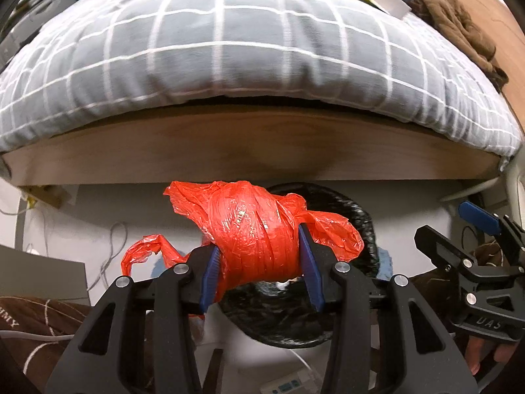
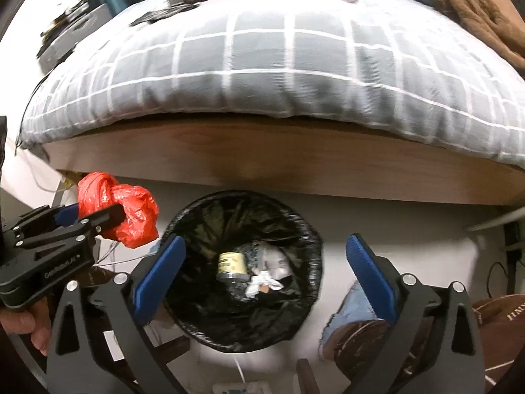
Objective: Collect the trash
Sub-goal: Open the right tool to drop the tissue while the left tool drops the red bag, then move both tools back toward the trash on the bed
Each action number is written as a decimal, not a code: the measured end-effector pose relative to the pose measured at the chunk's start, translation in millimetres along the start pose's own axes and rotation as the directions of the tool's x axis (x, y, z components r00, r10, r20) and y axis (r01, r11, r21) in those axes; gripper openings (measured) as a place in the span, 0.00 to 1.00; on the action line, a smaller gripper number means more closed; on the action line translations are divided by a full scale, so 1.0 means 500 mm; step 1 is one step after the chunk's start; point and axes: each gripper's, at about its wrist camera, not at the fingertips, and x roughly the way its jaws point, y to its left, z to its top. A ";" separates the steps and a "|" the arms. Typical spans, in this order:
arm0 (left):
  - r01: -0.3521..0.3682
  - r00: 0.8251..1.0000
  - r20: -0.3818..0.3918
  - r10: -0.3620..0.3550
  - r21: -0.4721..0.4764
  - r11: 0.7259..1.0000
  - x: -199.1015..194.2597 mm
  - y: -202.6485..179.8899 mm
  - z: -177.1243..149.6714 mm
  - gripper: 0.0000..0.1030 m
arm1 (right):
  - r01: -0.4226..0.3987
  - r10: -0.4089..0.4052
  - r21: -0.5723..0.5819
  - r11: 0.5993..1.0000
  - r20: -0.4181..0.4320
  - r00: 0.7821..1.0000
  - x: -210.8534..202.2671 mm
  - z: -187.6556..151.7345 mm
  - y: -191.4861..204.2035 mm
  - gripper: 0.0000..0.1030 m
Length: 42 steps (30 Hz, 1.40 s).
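Note:
My left gripper [image 1: 259,262] is shut on a knotted red plastic bag [image 1: 256,226], its blue pads pressing the bundle from both sides. The bag hangs over the near left rim of a bin lined with a black bag [image 1: 357,216]. In the right wrist view the same red plastic bag [image 2: 121,210] shows at the left in the left gripper [image 2: 95,216]. My right gripper [image 2: 265,259] stands wide open above the black-lined bin [image 2: 305,229] with nothing between its fingers. Inside the bin lie a small yellow-labelled jar [image 2: 232,264] and crumpled white paper [image 2: 262,284].
A bed with a grey checked duvet [image 1: 249,59] and a wooden frame [image 2: 262,151] runs across just behind the bin. Boxes and a brown garment [image 1: 456,16] lie on the bed. Brown slippers [image 2: 354,335] and cables [image 1: 111,246] are on the white floor beside the bin.

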 end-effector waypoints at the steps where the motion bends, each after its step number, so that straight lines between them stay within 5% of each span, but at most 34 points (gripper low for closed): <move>1: 0.005 1.000 -0.001 -0.005 0.006 1.000 0.001 -0.005 0.004 0.41 | 0.008 -0.008 0.008 1.000 0.003 1.000 -0.002 0.000 -0.009 0.92; 15: 0.050 0.999 -0.014 -0.049 0.115 0.992 0.022 -0.117 0.011 0.43 | 0.074 -0.078 0.107 0.991 0.040 0.996 -0.041 -0.007 -0.119 0.92; 30: -0.050 0.996 0.073 0.044 0.081 0.995 -0.018 -0.059 0.015 0.90 | 0.054 -0.060 0.078 0.996 0.079 0.995 -0.060 0.023 -0.079 0.92; 42: -0.064 0.986 0.154 0.060 0.021 0.998 -0.113 -0.029 0.055 0.94 | 0.037 -0.045 0.047 0.998 0.163 0.986 -0.130 0.077 -0.049 0.92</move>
